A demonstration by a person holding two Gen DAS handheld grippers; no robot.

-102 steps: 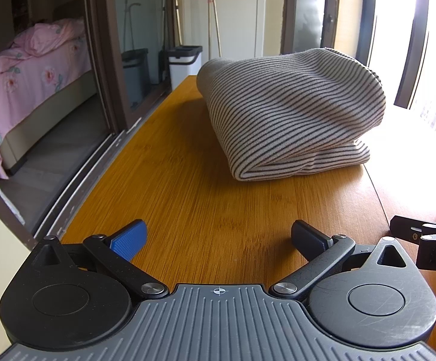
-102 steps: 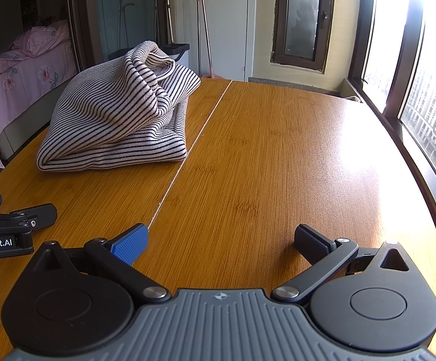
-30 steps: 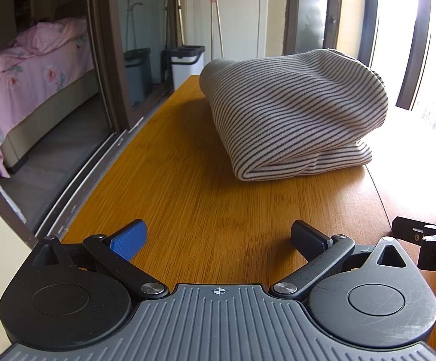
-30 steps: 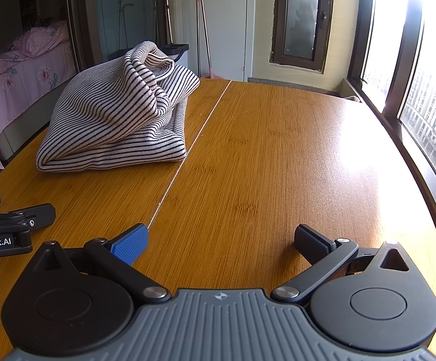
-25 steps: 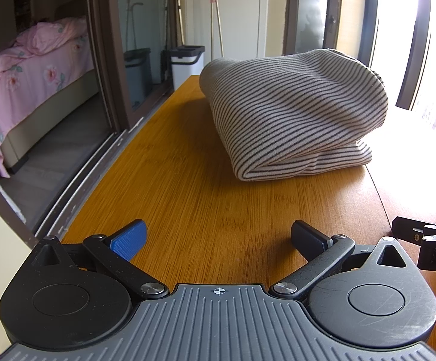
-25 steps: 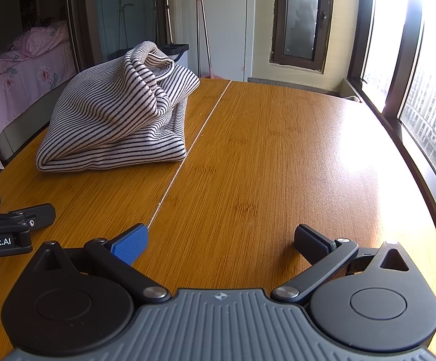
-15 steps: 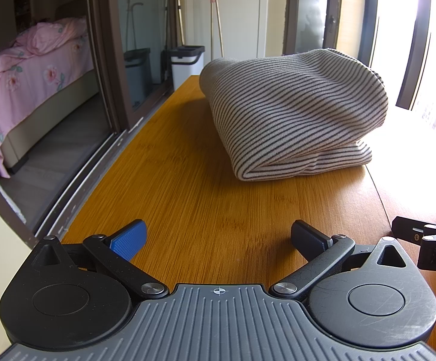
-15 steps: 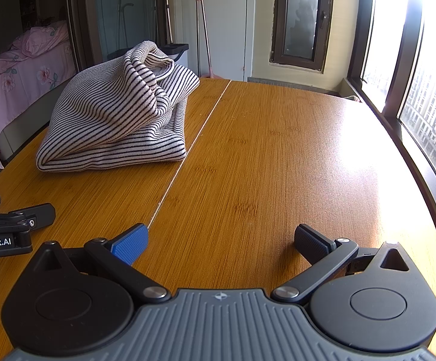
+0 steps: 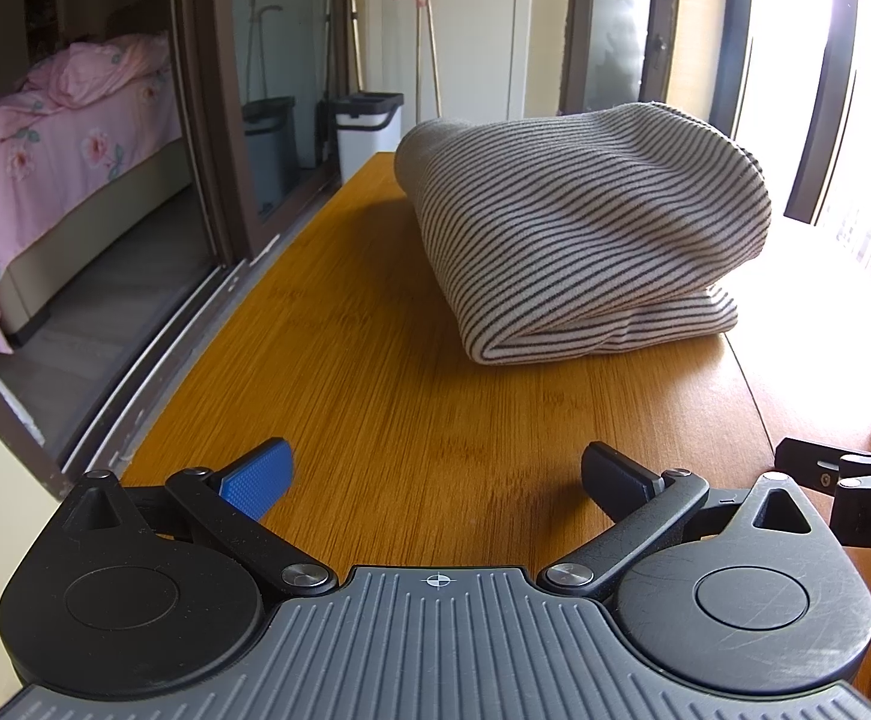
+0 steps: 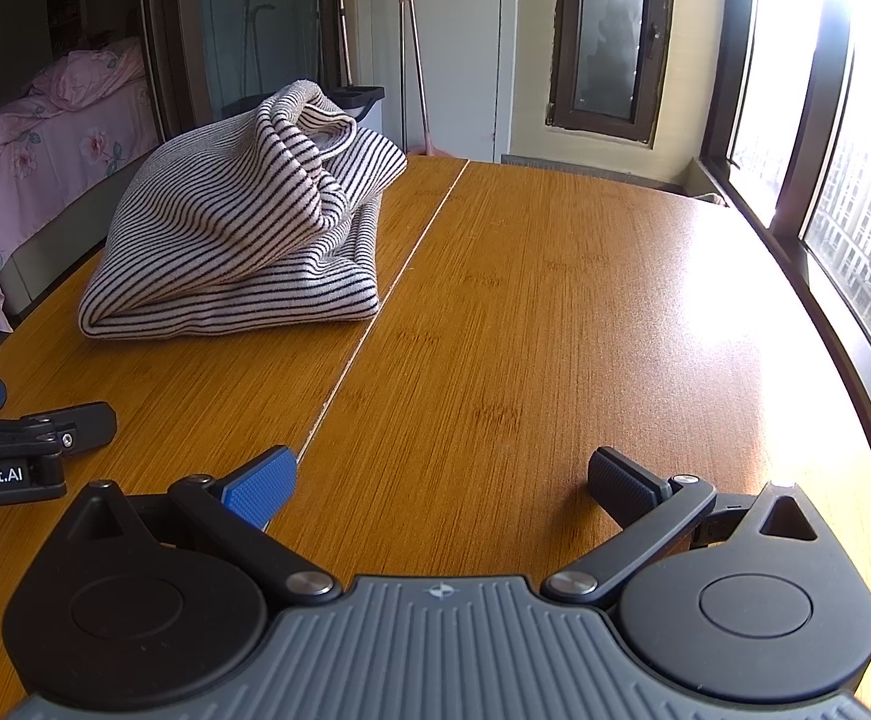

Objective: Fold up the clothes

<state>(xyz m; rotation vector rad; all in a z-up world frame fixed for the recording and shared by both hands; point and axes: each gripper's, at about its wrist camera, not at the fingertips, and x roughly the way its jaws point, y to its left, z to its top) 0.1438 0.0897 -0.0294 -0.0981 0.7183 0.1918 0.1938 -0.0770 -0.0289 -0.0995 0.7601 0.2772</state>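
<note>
A striped garment [image 10: 243,228] sits in a thick bundle on the left half of a wooden table [image 10: 555,312], toward its far left corner and just beside the seam [image 10: 375,324] that runs down the tabletop, while two hand-held grippers wait near the table's near edge, well apart from the cloth. The left gripper [image 9: 435,474] and the right gripper [image 10: 441,477] each stand with jaws spread wide and nothing between them, one blue pad and one black pad resting low over bare wood. From the left wrist view the bundle shows a rounded fold on its left side and stacked layers along its lower edge; from the right wrist view its upper layer rises in a loose, rumpled peak with an opening at the top, so the top does not lie flat. Judged from this, the folding looks largely done, the cloth being gathered into a compact pile of several layers, though the puffed upper part suggests it may want flattening or one more tuck before it counts as neat. No other clothes show on the table. Beyond the left edge a sliding door [image 9: 207,120] opens onto a room with a pink bed [image 9: 45,156]; windows [image 10: 843,180] line the right side.
</note>
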